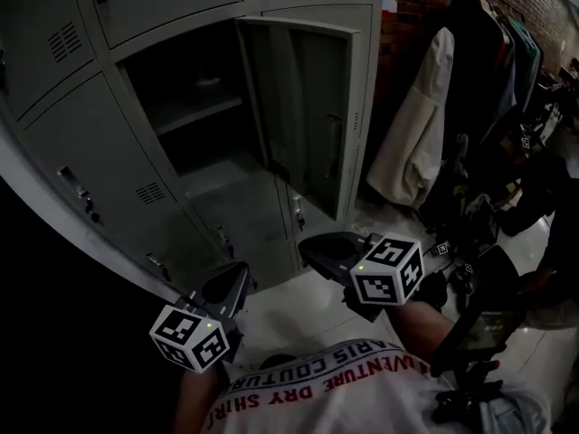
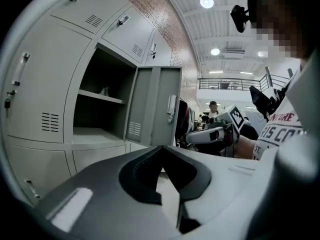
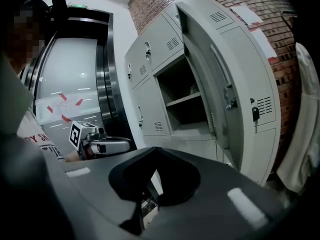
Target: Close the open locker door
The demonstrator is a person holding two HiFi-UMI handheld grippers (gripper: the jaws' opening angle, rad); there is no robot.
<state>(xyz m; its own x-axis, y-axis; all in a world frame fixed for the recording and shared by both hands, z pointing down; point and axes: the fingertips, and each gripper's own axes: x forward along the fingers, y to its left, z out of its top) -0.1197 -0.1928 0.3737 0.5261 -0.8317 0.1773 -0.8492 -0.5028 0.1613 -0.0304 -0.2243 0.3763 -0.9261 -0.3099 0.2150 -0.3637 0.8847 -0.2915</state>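
Head view looks steeply down at a bank of grey lockers, where the locker door point(image 1: 308, 107) stands wide open in the upper middle of the frame. It is swung out toward the person from the right side of its compartment point(image 1: 194, 143), so the dark inside and its shelf point(image 1: 194, 111) are exposed. Coats point(image 1: 416, 125) hang at the upper right. The left tool point(image 1: 237, 274) and the right tool point(image 1: 312, 250) sit low in the frame over the pale floor point(image 1: 298, 310), near each other, below the door and apart from it. Neither touches any metal. In the left gripper view the left tool point(image 2: 161, 149) has its jaws pressed together with nothing between them, and the door point(image 2: 160, 104) rises behind its tip. In the right gripper view the right tool point(image 3: 155, 150) is likewise pressed together and empty, with the door point(image 3: 220, 84) towering at the upper right. By my reading the task has not begun, since the door is fully open and nothing is on it. What remains is the whole job: bring a tool up against the door near its free edge, push it round toward the compartment, and press until it sits flush with its neighbours.
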